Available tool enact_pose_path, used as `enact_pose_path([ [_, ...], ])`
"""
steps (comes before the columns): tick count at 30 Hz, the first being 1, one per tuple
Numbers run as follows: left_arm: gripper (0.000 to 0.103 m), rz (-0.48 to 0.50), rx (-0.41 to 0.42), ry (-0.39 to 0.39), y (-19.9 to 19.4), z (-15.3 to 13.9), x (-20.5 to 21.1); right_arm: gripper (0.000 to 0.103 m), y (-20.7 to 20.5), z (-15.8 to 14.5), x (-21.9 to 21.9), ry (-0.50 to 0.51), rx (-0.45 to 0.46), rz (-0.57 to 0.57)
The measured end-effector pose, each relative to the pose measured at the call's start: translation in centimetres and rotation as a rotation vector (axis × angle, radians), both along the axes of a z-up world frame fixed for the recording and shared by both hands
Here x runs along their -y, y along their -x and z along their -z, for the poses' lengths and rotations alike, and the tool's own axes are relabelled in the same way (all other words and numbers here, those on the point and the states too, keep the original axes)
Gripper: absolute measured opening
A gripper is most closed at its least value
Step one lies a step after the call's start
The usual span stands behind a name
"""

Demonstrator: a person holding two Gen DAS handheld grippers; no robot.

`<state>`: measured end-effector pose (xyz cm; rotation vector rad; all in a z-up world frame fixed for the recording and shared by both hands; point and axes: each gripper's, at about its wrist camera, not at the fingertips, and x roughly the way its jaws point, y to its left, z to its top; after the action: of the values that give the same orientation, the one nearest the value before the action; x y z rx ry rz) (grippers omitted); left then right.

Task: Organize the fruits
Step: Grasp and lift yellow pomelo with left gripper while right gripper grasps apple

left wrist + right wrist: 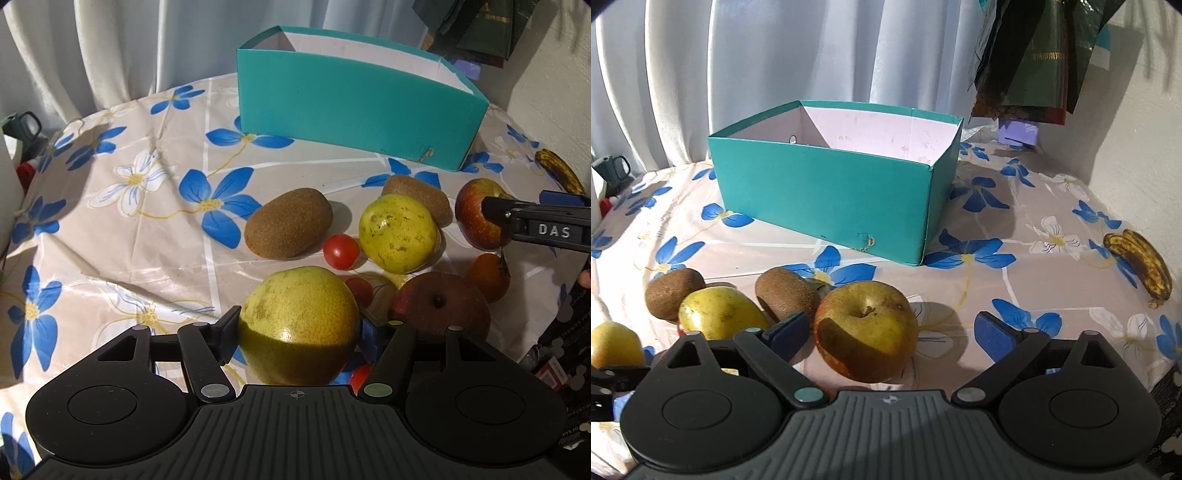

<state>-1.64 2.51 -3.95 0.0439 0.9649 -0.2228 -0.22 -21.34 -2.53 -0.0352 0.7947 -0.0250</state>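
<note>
A large yellow-green pear (298,325) is gripped between the fingers of the left claw (295,332) at lower centre of the left view. At right, a red-yellow apple (866,330) is flanked by the widely spread right claw (890,332), only its left pad touching. A teal box (834,177) is seen on the floral-clothed bench (1015,295) at upper centre.

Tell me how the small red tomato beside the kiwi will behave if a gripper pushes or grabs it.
The tomato looks round and glossy, so it would probably roll across the tablecloth at a nudge. Its smooth skin may slip between fingers. It seems thin-skinned, so a hard squeeze would likely split it.
</note>
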Motion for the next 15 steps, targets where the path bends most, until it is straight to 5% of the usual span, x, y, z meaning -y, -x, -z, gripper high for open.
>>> enact_pose_path([
  [4,0.068,-0.01,0.006,0.004,-0.2,-0.6,0.0,0.091,-1.2,0.8,-0.4,-0.005,-0.017,-0.016],
  [9,0.068,-0.019,0.008,0.007,-0.5,-1.0,0.0,0.073,-2.4,2.3,-0.7,-0.039,-0.088,-0.05],
  [15,0.068,-0.013,0.003,-0.004,-1.0,-1.3,0.3,0.072,-2.9,2.9,-0.8,-0.047,-0.102,-0.053],
])
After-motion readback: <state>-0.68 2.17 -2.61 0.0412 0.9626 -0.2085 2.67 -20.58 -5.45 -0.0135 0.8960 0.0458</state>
